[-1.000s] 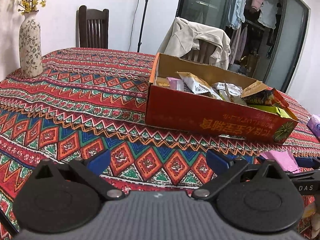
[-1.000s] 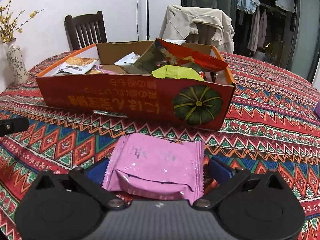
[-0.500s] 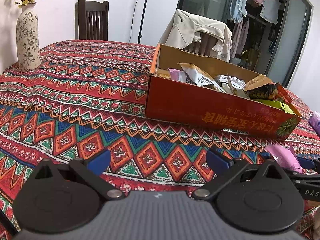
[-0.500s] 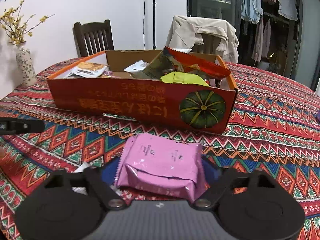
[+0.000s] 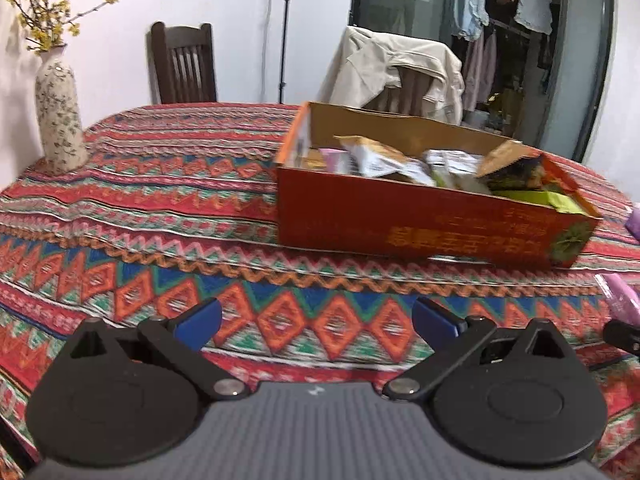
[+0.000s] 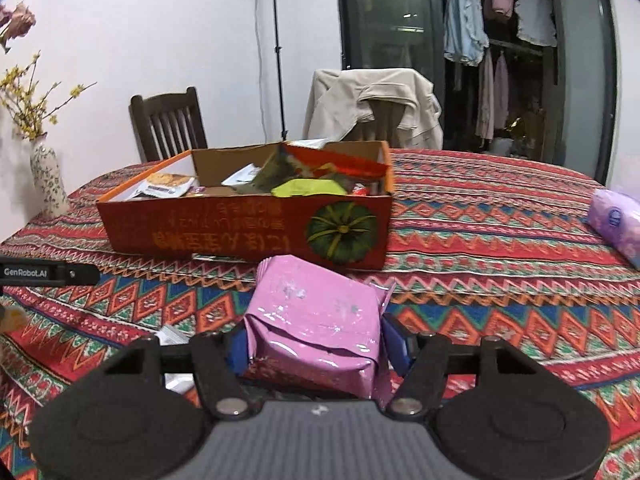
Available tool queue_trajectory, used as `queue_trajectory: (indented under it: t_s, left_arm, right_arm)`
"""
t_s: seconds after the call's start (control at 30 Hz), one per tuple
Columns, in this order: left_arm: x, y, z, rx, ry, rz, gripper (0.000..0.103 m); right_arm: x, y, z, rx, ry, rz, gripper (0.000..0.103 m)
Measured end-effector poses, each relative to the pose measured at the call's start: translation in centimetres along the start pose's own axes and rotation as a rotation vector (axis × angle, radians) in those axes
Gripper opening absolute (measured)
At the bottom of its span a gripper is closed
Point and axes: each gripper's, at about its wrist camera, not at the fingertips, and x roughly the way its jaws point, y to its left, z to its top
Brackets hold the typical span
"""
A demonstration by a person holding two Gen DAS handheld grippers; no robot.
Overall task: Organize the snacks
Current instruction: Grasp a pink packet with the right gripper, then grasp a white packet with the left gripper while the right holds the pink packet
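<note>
An orange cardboard box (image 6: 240, 228) holding several snack packets stands on the patterned tablecloth; it also shows in the left wrist view (image 5: 420, 228). My right gripper (image 6: 316, 346) is shut on a pink snack packet (image 6: 316, 312) and holds it above the cloth, in front of the box. The same packet shows at the right edge of the left wrist view (image 5: 622, 298). My left gripper (image 5: 316, 316) is open and empty, above the cloth, in front of and left of the box.
A flowered vase (image 5: 58, 120) stands at the table's far left. A lilac tissue pack (image 6: 618, 222) lies at the right. Two chairs (image 6: 168, 124) stand behind the table, one draped with a beige jacket (image 6: 376, 108). A white packet (image 6: 172, 336) lies under my right gripper.
My right gripper has closed on the pink packet and lifted it off the cloth. The left gripper has risen a little and stays open.
</note>
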Motion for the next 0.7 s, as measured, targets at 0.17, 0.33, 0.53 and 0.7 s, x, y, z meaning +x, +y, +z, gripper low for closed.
queue_trajectory:
  t_s: [0.17,0.33,0.53,0.7]
  left_arm:
    - [-0.9,-3.0,-0.4,0.031,0.008,-0.032,0.103]
    - [-1.5,-6.1,-0.9,0.048,0.02,-0.056,0.103]
    - [-1.6,-9.4,-1.9,0.096,0.057,-0.071,0.103]
    - [-1.7,-11.1,-3.0,0.129,0.089,-0.078,0.103]
  right_arm:
    - [-1.1,-2.0,-0.6,0.042,-0.021,-0.02,0.064]
    - [-2.1,-3.8,-1.3,0.071,-0.035,-0.027,0.064]
    - [-3.0,-5.4,-2.4,0.09,-0.056,-0.046,0.064]
    - [-3.5,-5.9,-3.0,0.093,-0.06,-0.03,0.064]
